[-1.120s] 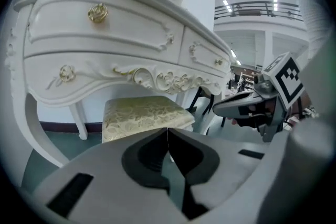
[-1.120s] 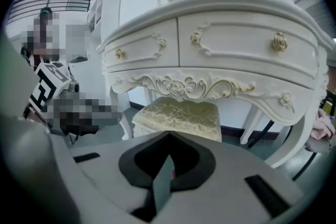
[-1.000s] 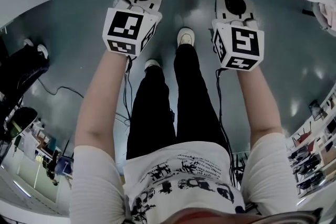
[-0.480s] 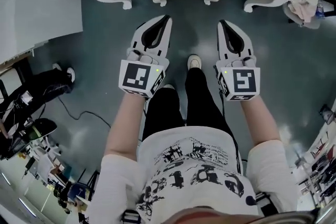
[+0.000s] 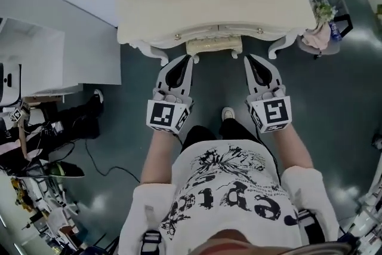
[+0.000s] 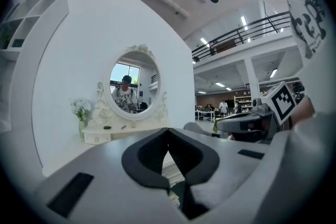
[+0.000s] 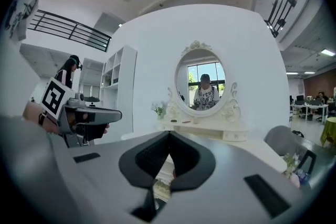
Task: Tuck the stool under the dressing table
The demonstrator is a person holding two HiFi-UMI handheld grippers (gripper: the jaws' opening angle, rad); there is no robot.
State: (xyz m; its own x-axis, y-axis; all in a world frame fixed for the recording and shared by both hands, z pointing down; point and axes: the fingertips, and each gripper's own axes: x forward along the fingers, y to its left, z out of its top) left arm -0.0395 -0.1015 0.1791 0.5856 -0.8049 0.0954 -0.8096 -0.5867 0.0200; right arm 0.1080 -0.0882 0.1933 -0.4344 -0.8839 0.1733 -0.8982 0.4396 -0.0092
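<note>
Stool under dressing table, front edge showing
Left tool and right tool closed, empty, near this edge.

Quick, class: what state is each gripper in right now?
Left gripper: shut, tips together, holding nothing.
Right gripper: shut, tips together, holding nothing.

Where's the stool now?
Head view, top centre: the stool sits partly under the dressing table, between its front legs, just ahead of the left gripper and right gripper.
</note>
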